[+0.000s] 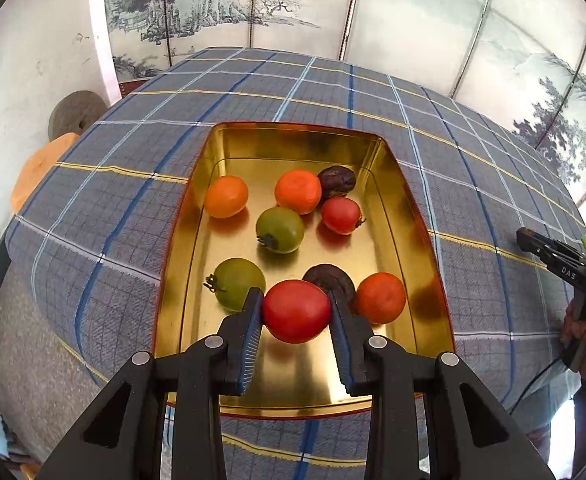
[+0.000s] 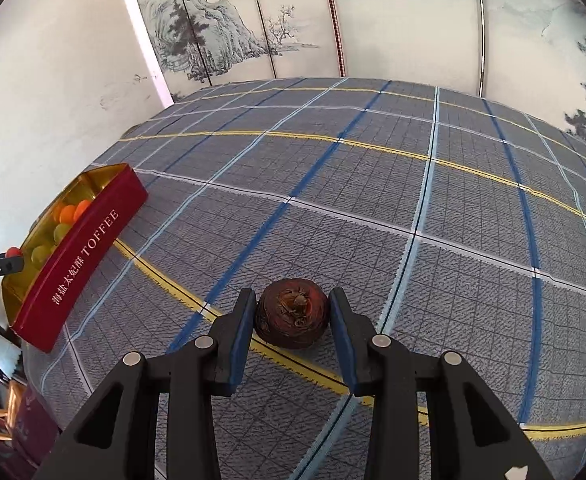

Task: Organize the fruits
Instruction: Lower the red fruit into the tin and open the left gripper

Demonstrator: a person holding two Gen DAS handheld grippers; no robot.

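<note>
My left gripper (image 1: 296,312) is shut on a red tomato (image 1: 296,311) and holds it over the near end of the gold tin (image 1: 293,142). The tin holds two green tomatoes (image 1: 280,229), orange fruits (image 1: 226,196), a small red tomato (image 1: 340,215) and two dark brown fruits (image 1: 336,181). My right gripper (image 2: 292,314) brackets a dark brown fruit (image 2: 292,314) lying on the plaid cloth; the pads sit at its sides, the right one with a slight gap. The tin, red outside and marked TOFFEE, shows in the right wrist view (image 2: 81,256) at far left.
The table is covered by a grey-blue plaid cloth (image 2: 413,200). A painted folding screen (image 2: 253,32) stands behind it. An orange cushion (image 1: 37,172) and a grey round object (image 1: 75,114) lie off the table's left edge. The right gripper shows at the right edge of the left wrist view (image 1: 561,264).
</note>
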